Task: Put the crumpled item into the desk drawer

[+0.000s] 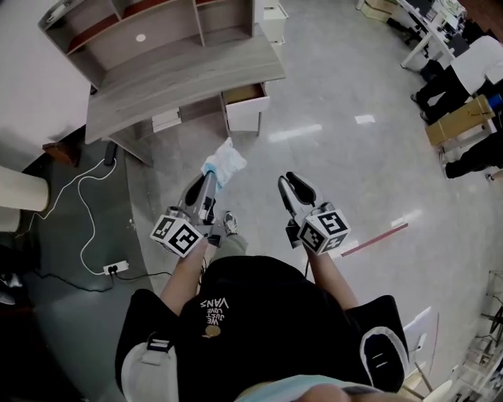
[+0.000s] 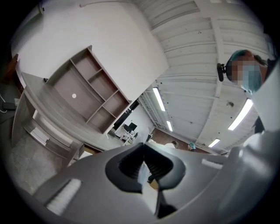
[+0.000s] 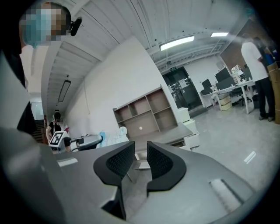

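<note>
The crumpled item [image 1: 225,162], white with pale blue, sticks out past the tips of my left gripper [image 1: 214,174], which is shut on it. In the left gripper view a thin white edge of the item [image 2: 144,175] shows between the closed jaws of the left gripper [image 2: 145,159]. My right gripper [image 1: 292,180] hangs beside it, open, with nothing between its jaws [image 3: 141,153]. The right gripper view also catches the item [image 3: 110,135] at its left. Ahead stands the grey desk [image 1: 181,74] with a shelf unit on top; a drawer [image 1: 244,94] under its right end is pulled out.
A white cable [image 1: 86,204] and a power strip [image 1: 116,268] lie on the dark mat at the left. White drawer units [image 1: 273,20] stand behind the desk. A red strip [image 1: 376,238] lies on the floor at the right, with a cardboard box [image 1: 460,118] and office desks further off.
</note>
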`<state>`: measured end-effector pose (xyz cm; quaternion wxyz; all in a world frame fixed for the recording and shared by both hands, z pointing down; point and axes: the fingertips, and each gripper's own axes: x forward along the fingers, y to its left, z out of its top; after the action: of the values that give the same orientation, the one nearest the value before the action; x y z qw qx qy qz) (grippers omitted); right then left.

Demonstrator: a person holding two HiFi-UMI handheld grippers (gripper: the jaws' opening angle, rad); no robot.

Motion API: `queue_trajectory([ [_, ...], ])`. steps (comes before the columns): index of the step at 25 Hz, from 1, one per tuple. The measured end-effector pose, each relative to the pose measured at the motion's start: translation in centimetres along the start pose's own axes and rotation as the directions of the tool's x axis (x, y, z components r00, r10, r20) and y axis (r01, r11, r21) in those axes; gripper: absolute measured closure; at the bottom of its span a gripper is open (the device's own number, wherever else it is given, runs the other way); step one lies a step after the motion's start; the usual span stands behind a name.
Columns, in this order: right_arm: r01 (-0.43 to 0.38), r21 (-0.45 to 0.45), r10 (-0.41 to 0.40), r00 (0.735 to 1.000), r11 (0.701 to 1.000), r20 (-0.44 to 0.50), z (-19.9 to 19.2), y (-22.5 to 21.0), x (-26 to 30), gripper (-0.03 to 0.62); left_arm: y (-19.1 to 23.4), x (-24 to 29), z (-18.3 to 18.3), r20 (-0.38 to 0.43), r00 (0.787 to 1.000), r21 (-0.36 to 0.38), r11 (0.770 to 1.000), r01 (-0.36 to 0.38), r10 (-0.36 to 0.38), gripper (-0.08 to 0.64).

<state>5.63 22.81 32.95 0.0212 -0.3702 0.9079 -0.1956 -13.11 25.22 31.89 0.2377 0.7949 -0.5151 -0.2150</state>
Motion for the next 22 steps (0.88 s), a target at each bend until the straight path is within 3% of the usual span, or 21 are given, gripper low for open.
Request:
queue_trajectory([
  [14,0.179,0.065,-0.177,0.984,0.982,-0.033,-1.7,-4.1,11.3,0.494,10.7,9.2,3.8,-0.171,0.979,-0.011,0.994,0.111,-0.112,0.503],
  [22,0.244,0.093,-0.241,0.969,0.965,-0.044,-2.1,-6.8,15.0,0.489,15.0,12.0,3.6,-0.223,0.968,-0.036,0.993,0.11,-0.115,0.503],
])
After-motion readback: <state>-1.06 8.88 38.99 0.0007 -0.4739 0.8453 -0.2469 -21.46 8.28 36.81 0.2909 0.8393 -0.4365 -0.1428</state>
